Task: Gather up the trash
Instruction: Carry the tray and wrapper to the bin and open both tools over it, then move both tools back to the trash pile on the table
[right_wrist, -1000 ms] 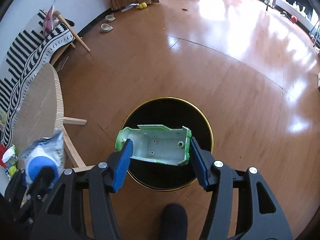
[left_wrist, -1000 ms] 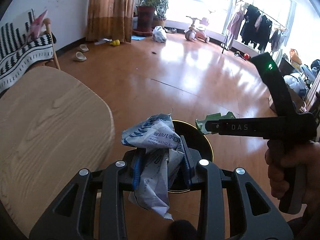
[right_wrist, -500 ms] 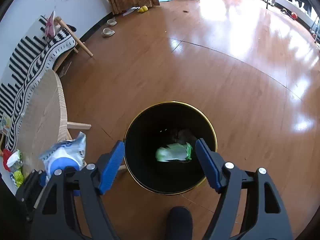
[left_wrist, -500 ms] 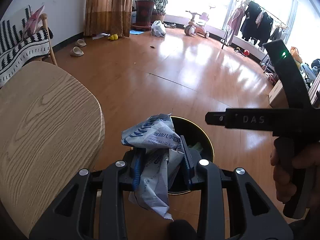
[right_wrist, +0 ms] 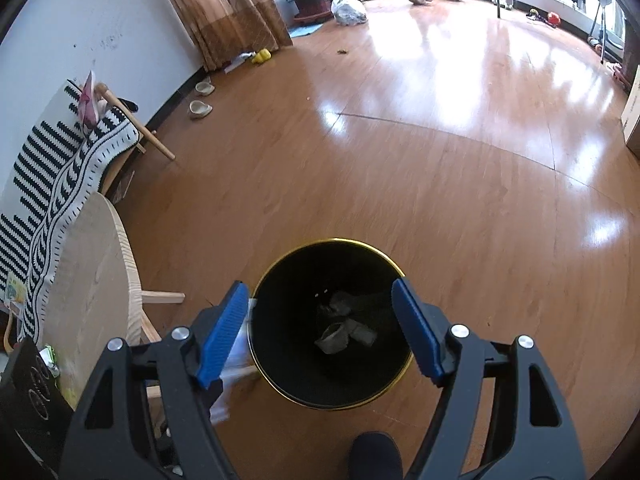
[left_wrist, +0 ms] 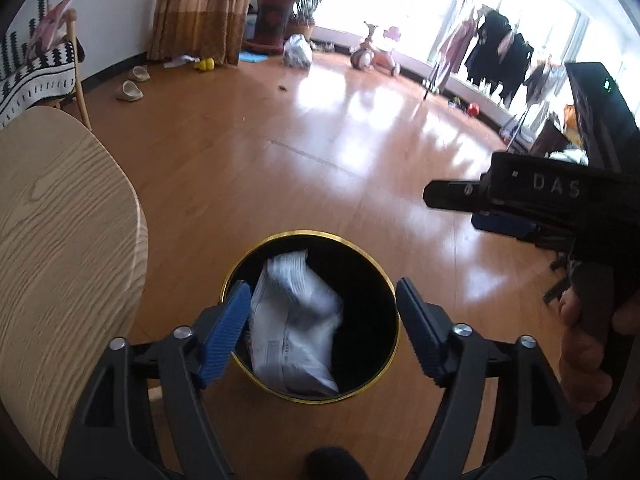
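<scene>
Two pairs of tongs over one round black bin with a gold rim [left_wrist: 390, 364], both gaping. Left tongs [left_wrist: 320, 328] just sprung wide within the last half second, blue pads clear of the crumpled white wet-wipe packet with blue print [left_wrist: 294, 320]; half a second ago clamped on it, now gripping nothing. Packet caught blurred, mid-drop, already inside the rim and filling the bin mouth from 12 to 6 o'clock in the left wrist view; whether at rest on the bottom yet, cannot tell. In the right wrist view only a white smear of it at 9 o'clock of the rim [right_wrist: 236, 364], behind the left-hand pad.

Right tongs [right_wrist: 320, 328] empty too, jaws spread about as wide as the bin mouth, widened over the past second and hardly any further in the last half. Green plastic piece held there a second ago gone from between the pads; seen falling half a second ago, now no green showing, only dim greyish scraps on the dark bottom [right_wrist: 346, 332], near centre.

Meaning for the task, as a judgement: two items binned, both tongs free for another pick-up. Likely next target: small bright wrappers [right_wrist: 50, 360] at 8 o'clock, on the pale round wooden worktop [right_wrist: 96, 300].
</scene>
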The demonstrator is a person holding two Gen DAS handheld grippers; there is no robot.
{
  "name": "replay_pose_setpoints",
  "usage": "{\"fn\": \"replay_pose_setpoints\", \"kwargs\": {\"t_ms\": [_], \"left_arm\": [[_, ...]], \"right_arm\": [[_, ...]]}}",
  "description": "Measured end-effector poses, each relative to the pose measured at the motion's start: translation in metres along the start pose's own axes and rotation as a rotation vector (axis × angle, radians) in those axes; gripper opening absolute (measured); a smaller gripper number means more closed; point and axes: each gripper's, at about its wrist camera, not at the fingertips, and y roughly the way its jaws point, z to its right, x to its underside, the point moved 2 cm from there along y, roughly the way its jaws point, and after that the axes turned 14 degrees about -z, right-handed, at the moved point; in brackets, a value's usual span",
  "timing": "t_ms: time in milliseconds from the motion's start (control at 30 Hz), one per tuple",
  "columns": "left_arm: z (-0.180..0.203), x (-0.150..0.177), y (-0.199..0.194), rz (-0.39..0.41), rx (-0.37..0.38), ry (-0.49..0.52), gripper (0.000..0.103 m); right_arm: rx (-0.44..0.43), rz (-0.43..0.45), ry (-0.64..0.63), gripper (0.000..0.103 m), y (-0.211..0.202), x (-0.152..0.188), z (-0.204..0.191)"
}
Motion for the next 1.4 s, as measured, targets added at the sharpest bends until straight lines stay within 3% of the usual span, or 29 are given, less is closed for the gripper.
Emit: {"fn": "replay_pose_setpoints", "kwargs": {"t_ms": [200,400,533,700,933,1100,1233,1400], "left_arm": [[-0.003,0.005,-0.010,0.005,-0.014,0.006,0.074],[-0.033,0.017,-0.058,0.047,-0.064,-0.039,0.082],[-0.067,0.033,-0.102,0.084,-0.128,-0.100,0.086],[-0.128,0.064,-0.165,0.133,-0.215,-0.205,0.088],[-0.224,0.142,-0.266,0.215,-0.395,-0.359,0.091],[-0.304,0.219,-0.327,0.239,-0.546,-0.529,0.091],[-0.387,0.291,-0.373,0.224,-0.670,-0.762,0.091],[-0.476,0.366,-0.406,0.219,-0.715,-1.089,0.092]], "right_arm": [[-0.006,0.008,-0.015,0.072,-0.002,0.003,-0.009],[-0.037,0.008,-0.083,0.074,-0.004,0.009,-0.048],[-0.054,0.010,-0.177,0.076,-0.004,0.019,-0.101],[-0.098,0.001,-0.337,0.076,0.000,0.046,-0.193],[-0.190,-0.048,-0.564,0.076,0.015,0.110,-0.329],[-0.225,-0.096,-0.729,0.076,0.033,0.171,-0.412],[-0.225,-0.116,-0.837,0.076,0.048,0.209,-0.456],[-0.226,-0.142,-0.892,0.076,0.064,0.233,-0.485]]}}
